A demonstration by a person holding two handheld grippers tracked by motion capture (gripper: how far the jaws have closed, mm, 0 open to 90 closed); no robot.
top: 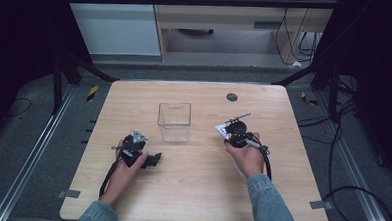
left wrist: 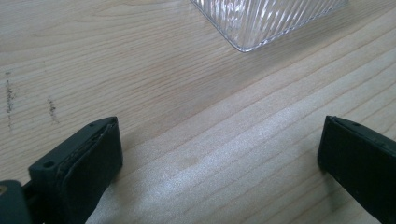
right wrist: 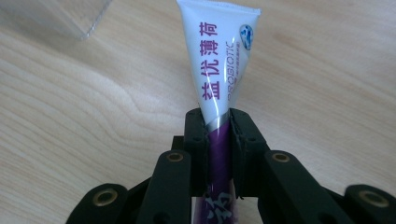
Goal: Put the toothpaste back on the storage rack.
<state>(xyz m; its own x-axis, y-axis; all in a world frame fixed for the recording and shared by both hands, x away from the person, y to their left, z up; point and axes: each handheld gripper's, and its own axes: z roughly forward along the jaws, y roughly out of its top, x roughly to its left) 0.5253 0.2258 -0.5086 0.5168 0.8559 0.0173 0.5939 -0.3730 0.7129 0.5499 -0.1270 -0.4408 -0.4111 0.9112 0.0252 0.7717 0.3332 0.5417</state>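
Note:
A clear plastic box [top: 174,121] stands open-topped in the middle of the wooden table [top: 195,190]. My right gripper [top: 231,133] is to the box's right, shut on a white and purple toothpaste tube [right wrist: 218,79]; the tube's flat white end [top: 221,129] sticks out toward the box. In the right gripper view the jaws clamp the tube [right wrist: 218,154] near its purple part, above the tabletop. My left gripper [top: 149,161] rests low at the box's front left, open, with bare wood between its pads [left wrist: 88,168]. The box's ribbed corner [left wrist: 261,21] lies ahead of it.
A small dark round spot [top: 231,97] marks the table's far side. Black frame posts and cables stand around the table on the grey floor. A cable [top: 267,163] trails from the right gripper over the hand.

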